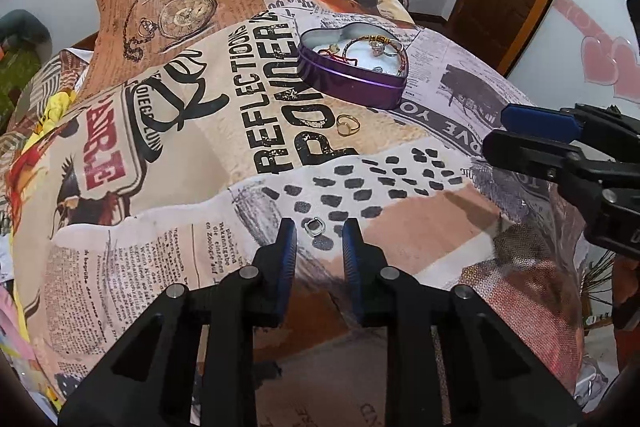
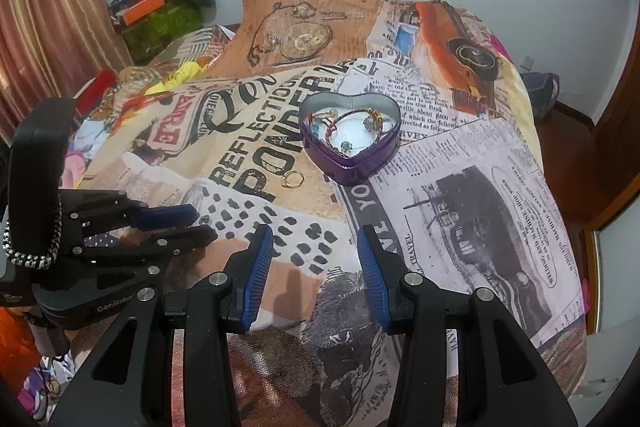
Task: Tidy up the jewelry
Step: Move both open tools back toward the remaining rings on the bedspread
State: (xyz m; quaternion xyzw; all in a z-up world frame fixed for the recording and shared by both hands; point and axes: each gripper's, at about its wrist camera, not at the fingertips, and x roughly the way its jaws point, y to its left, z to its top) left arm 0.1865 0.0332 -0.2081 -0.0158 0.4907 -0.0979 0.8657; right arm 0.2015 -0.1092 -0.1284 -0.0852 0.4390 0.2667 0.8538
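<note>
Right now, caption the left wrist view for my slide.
Left gripper open over a small silver ring; gold ring lies beside the purple heart tin.

Print all over the cloth

The collage cloth [image 2: 460, 211] reads "REFLECTIONS", "PONDER" partly covered, and "TRAVEL" by the ship print; the left gripper [image 2: 200, 223] body shows "GenRobot", its end cut off.

left gripper [image 1: 319, 233]: jaws parted narrowly | right gripper [image 2: 315, 241]: jaws wide apart (both empty)
</note>
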